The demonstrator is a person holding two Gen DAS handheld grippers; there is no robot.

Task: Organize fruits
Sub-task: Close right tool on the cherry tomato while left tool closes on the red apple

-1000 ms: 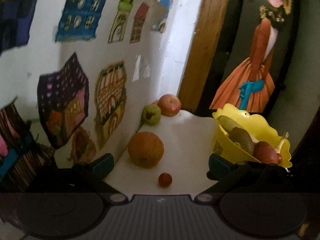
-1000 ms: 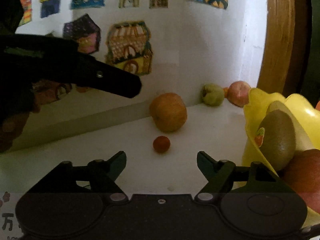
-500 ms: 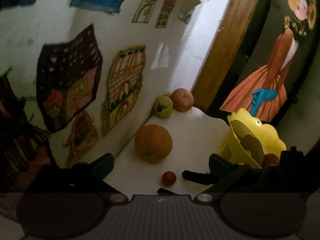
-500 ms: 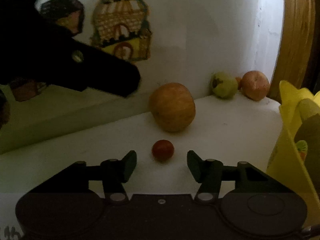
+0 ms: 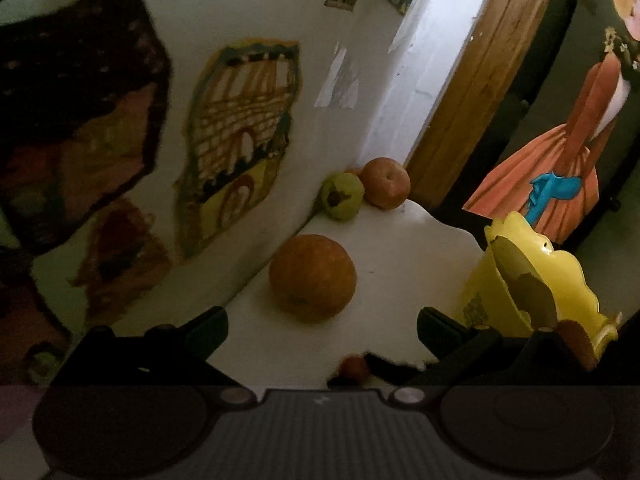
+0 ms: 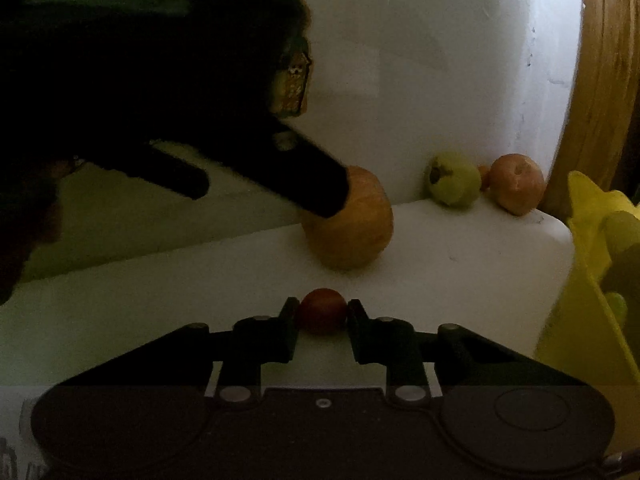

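Note:
On the white table (image 6: 440, 280), my right gripper (image 6: 322, 312) is shut on a small red fruit (image 6: 322, 309); the same small red fruit (image 5: 354, 366) shows at the bottom of the left wrist view. An orange (image 5: 313, 278) (image 6: 356, 224) sits just beyond it near the wall. My left gripper (image 5: 322, 326) is open, with the orange just ahead between its fingers; in the right wrist view it appears as a dark shape (image 6: 260, 152) above the orange. A green fruit (image 5: 343, 196) (image 6: 453, 178) and a reddish apple (image 5: 386, 183) (image 6: 517, 183) rest in the far corner. A yellow bowl (image 5: 560, 276) (image 6: 592, 308) holding several fruits stands at the right.
A white wall with children's drawings (image 5: 240, 132) borders the table on the left. A wooden door frame (image 5: 472, 80) rises behind the corner fruits. A picture of a figure in an orange dress (image 5: 560, 160) hangs beyond the table's wavy far edge (image 5: 452, 228).
My right gripper moved forward and shut on the small red fruit. The left gripper advanced toward the orange, still open, now hanging over it in the right wrist view.

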